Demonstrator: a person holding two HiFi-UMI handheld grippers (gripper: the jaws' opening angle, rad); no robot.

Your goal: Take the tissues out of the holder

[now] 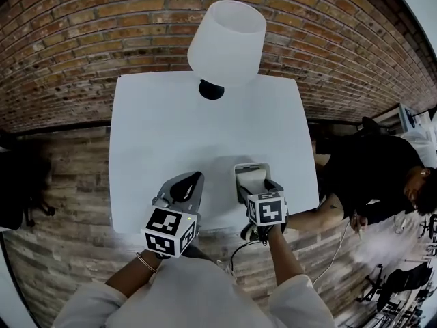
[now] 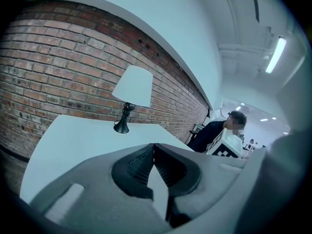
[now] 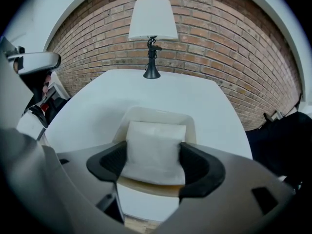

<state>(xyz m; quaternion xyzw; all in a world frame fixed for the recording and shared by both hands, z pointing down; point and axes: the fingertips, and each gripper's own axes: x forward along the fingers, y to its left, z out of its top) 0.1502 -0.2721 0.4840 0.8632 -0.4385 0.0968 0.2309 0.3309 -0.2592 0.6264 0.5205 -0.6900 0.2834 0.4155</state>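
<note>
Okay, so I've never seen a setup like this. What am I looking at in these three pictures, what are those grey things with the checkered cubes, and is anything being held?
A person holds two hand-held grippers, each a grey two-jaw clamp with a marker cube. The head view looks down from a camera on the person's head. The other two cameras ride on the grippers and look along their jaws. On the white table stand a lamp and a tissue holder with tissues in it. The left gripper is shut and empty, over the table's near edge. The right gripper has its jaws at the two sides of the tissues. I can't tell whether they are squeezing yet.
</note>
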